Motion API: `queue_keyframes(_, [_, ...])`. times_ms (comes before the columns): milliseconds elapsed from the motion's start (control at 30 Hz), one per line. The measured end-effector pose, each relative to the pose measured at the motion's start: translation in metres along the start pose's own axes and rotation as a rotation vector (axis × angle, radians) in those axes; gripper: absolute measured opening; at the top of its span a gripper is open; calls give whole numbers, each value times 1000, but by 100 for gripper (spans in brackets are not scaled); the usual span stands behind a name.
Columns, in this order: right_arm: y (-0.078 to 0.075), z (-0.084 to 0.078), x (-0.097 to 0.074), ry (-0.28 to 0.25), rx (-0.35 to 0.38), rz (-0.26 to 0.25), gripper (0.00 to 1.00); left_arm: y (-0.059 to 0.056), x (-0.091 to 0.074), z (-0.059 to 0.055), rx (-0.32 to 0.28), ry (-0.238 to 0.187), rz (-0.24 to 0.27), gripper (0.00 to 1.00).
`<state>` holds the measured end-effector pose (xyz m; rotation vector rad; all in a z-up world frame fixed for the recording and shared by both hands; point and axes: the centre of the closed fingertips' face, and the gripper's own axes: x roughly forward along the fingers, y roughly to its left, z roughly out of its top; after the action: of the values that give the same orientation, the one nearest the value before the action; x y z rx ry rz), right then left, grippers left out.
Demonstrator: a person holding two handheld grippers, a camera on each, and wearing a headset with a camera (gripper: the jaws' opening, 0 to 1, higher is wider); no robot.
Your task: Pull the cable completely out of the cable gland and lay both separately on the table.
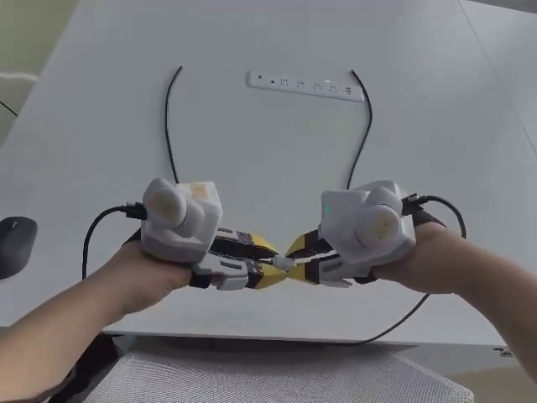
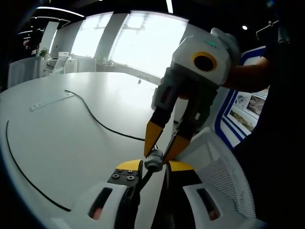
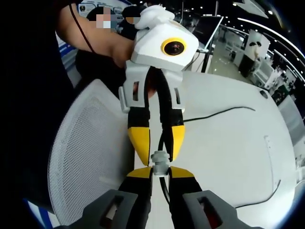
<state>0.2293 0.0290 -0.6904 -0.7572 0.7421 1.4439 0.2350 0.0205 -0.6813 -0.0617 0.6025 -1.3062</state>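
Both grippers meet tip to tip just above the white table's (image 1: 268, 159) front edge. A small grey cable gland (image 1: 284, 263) sits between their yellow tips. In the left gripper view the gland (image 2: 153, 161) has a black cable (image 2: 144, 180) running down from it between my left gripper's (image 2: 155, 167) jaws, which are shut on it. My right gripper (image 2: 160, 153) comes in from above and pinches the gland. In the right gripper view the gland (image 3: 160, 162) stands at my right gripper's (image 3: 161, 172) tips, with the left gripper (image 3: 160, 153) opposite.
A white power strip (image 1: 306, 85) lies at the back of the table. Black cords (image 1: 168, 126) (image 1: 366, 134) trail from it toward the grippers. A dark mouse (image 1: 15, 243) rests at the left edge. A white mesh chair (image 1: 277, 378) sits below the front edge.
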Motion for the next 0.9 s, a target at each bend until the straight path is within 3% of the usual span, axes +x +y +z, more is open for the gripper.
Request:
queue_keyframes(467, [1, -1, 1, -9, -31, -14, 7, -2, 0, -1, -2, 0, -7, 16])
queue_keyframes(633, [4, -2, 1, -9, -35, -15, 7, -5, 2, -3, 24, 6, -12, 16])
queue_keyframes(900, [2, 1, -1, -60, -67, -52, 8, -3, -1, 1, 77, -12, -16, 15])
